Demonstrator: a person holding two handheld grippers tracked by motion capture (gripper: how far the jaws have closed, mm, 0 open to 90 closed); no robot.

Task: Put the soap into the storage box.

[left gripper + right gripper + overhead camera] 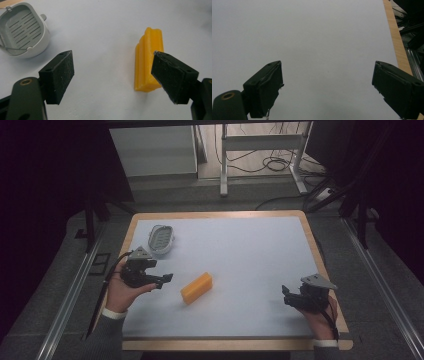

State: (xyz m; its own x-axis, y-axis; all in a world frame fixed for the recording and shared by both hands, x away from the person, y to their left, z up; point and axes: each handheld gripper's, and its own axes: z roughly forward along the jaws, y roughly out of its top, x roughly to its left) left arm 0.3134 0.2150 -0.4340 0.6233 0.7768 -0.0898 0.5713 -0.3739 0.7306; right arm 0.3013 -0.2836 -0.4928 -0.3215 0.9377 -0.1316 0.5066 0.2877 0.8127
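- One yellow block [196, 288], ribbed along its sides, lying on the tabletop [250, 250].
- One grey slotted basket [161, 239] with a wire handle.
- Two handheld grippers: the left gripper [167, 278] and the right gripper [285, 295].
- Two black fingers [58, 77] on each gripper, four altogether.

The counter [250, 245] has a pale grey-white top framed by a light wood edge. Two things lie directly on it — a yellow block [196, 288] a little toward seven o'clock of centre, and a grey slotted basket [161, 239] out at ten o'clock.
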